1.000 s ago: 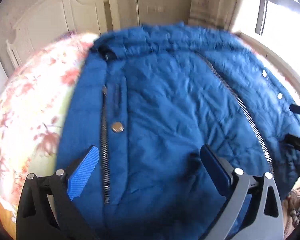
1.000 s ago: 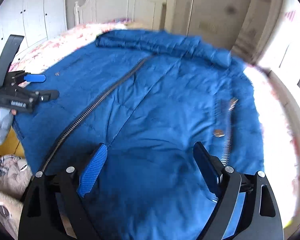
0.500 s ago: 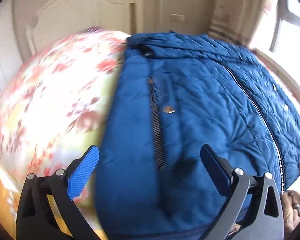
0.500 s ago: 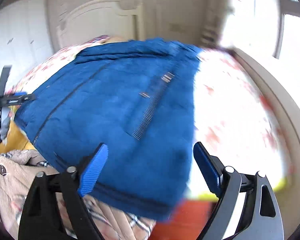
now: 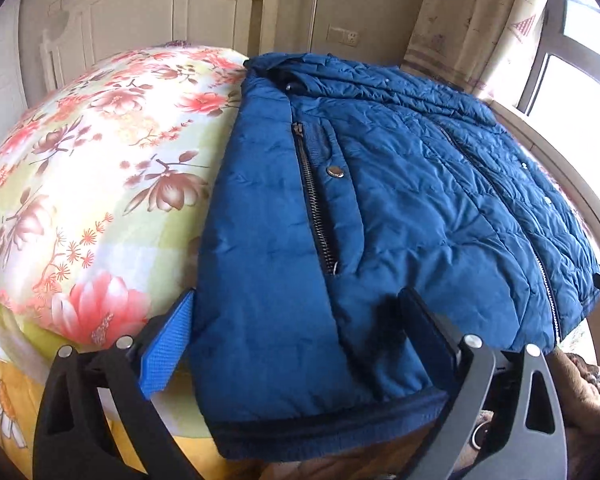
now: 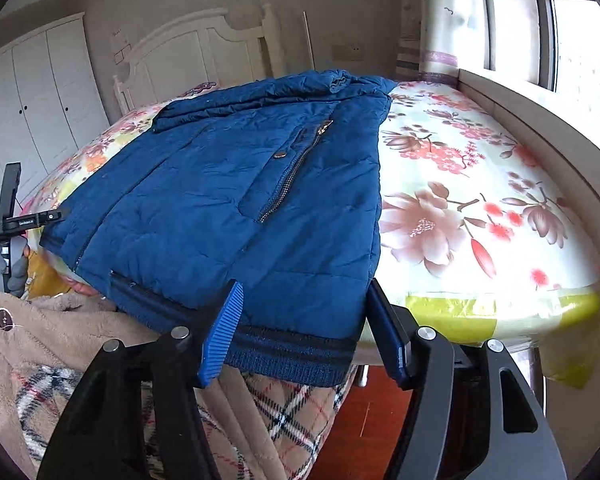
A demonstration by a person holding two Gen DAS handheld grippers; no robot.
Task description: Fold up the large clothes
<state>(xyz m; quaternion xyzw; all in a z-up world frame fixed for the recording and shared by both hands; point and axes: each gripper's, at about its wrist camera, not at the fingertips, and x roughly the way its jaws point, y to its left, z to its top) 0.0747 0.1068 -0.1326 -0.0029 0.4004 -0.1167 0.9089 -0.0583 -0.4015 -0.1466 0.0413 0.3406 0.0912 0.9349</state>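
A blue padded jacket [image 5: 400,208] lies front-up on the floral bed sheet [image 5: 100,168], its ribbed hem hanging over the near edge. My left gripper [image 5: 296,340] is open at the jacket's lower left corner, with the hem between its fingers. In the right wrist view the same jacket [image 6: 228,200] fills the middle. My right gripper [image 6: 300,336] straddles the lower right corner of the hem [image 6: 296,360]; its jaws are closing, and the pads do not press on the fabric. The left gripper [image 6: 20,222] shows at the far left edge of that view.
A beige fleece garment with plaid lining [image 6: 60,344] lies heaped below the hem. A white headboard [image 6: 204,48] and a wardrobe [image 6: 32,92] stand behind the bed. A window ledge [image 6: 540,120] runs along the right side. Wooden floor [image 6: 380,420] shows past the bed's corner.
Both grippers moved outward from the jacket's middle to its two lower corners and sank a little. The right gripper's jaws have narrowed around the hem corner.
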